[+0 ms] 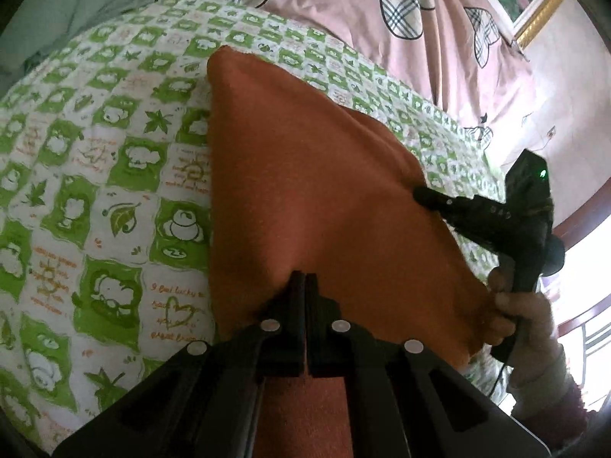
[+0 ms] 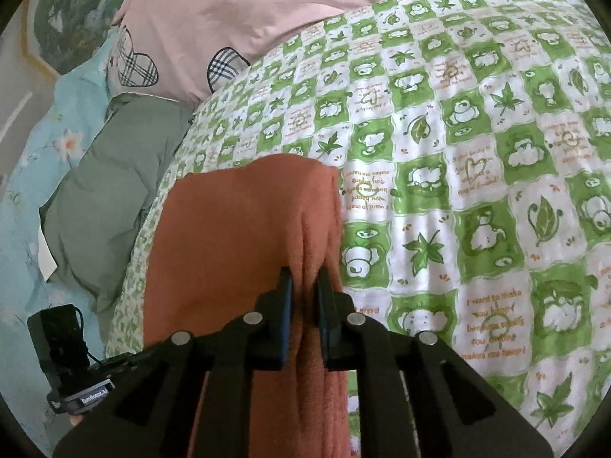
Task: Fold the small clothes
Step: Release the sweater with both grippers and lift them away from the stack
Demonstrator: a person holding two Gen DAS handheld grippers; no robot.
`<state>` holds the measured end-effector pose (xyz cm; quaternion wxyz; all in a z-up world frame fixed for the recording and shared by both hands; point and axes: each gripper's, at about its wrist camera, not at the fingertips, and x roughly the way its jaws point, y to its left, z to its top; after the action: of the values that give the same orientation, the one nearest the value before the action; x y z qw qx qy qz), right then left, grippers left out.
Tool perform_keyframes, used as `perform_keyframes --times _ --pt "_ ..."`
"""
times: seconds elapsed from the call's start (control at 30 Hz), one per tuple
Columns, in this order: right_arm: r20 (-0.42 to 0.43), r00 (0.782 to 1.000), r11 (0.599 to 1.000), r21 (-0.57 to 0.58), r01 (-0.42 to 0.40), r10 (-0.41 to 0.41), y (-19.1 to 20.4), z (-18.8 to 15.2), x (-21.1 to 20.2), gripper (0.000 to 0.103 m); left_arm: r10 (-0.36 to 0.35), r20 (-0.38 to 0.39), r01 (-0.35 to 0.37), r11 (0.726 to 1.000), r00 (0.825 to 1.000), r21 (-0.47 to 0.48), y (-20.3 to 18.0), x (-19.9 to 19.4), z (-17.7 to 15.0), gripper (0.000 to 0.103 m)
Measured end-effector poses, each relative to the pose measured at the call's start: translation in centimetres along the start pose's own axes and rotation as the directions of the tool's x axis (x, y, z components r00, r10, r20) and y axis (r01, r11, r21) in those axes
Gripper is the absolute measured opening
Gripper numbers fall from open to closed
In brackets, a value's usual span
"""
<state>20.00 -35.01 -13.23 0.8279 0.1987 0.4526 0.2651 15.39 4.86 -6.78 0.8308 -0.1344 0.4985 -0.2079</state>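
An orange fleece cloth (image 1: 305, 175) lies on a green-and-white patterned bedspread (image 1: 95, 160), partly lifted by both grippers. My left gripper (image 1: 306, 278) is shut on the cloth's near edge, its two fingers pressed together with the fabric pinched between them. In the left wrist view the right gripper (image 1: 420, 194) grips the cloth's right edge, held by a hand (image 1: 523, 313). In the right wrist view the orange cloth (image 2: 236, 236) hangs bunched in folds, and my right gripper (image 2: 305, 278) is shut on a thick fold of it. The left gripper's body (image 2: 65, 343) shows at the lower left.
The bedspread (image 2: 477, 191) covers most of the bed to the right. A pink quilt with plaid hearts (image 1: 401, 11) lies at the back. A grey-green garment (image 2: 114, 191) rests on a light blue floral sheet (image 2: 23, 191) at the left.
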Motion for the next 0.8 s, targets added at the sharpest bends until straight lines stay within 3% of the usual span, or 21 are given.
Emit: perform_keyframes --times 0.1,0.2,0.27,0.33,0.43,0.47,0.53,0.67,0.8 --pt "0.056 0.997 0.998 -0.026 0.061 -0.059 1.3 0.1 -2.1 0.015 0.021 0.018 -0.021 0.999 1.000 0.043 -1.4 -1.3 0.6 0.001" --pt "0.125 0.992 0.996 -0.083 0.045 -0.035 3.8 0.2 -3.9 0.015 0.007 0.069 -0.013 0.997 0.998 0.080 -2.5 -2.8 1.7 0.001" --pt "0.077 0.997 0.994 -0.109 -0.017 0.026 5.2 0.5 -2.8 0.015 0.019 0.073 -0.022 0.999 0.997 0.047 -2.1 -2.3 3.1 0.001" --pt "0.033 0.999 0.991 -0.129 -0.027 0.032 6.2 0.7 -0.7 0.016 0.044 0.062 -0.044 0.999 0.997 -0.002 -0.9 -0.8 4.6 0.001" --pt "0.007 0.995 0.987 -0.122 0.100 -0.100 5.1 0.9 2.7 0.015 0.022 -0.028 -0.025 0.995 0.999 -0.099 2.2 2.7 5.8 0.001" --pt "0.009 0.993 0.988 -0.106 0.115 -0.115 4.1 0.8 3.2 0.007 -0.020 -0.043 0.014 0.993 0.999 -0.119 2.9 3.4 6.0 0.001" --pt "0.027 0.996 0.994 -0.064 0.089 -0.087 2.6 0.7 3.6 0.000 -0.012 -0.051 0.007 0.995 0.999 -0.103 2.8 3.5 6.3 0.001" --pt "0.020 0.998 0.996 -0.060 0.065 -0.064 2.7 0.7 2.8 0.003 0.058 -0.045 -0.060 0.997 0.997 -0.052 1.5 2.9 6.1 0.001" --pt "0.025 0.999 0.997 -0.067 0.025 -0.024 3.9 -0.3 0.1 0.004 0.047 -0.010 -0.047 0.999 0.999 -0.012 0.0 -0.1 4.1 0.001"
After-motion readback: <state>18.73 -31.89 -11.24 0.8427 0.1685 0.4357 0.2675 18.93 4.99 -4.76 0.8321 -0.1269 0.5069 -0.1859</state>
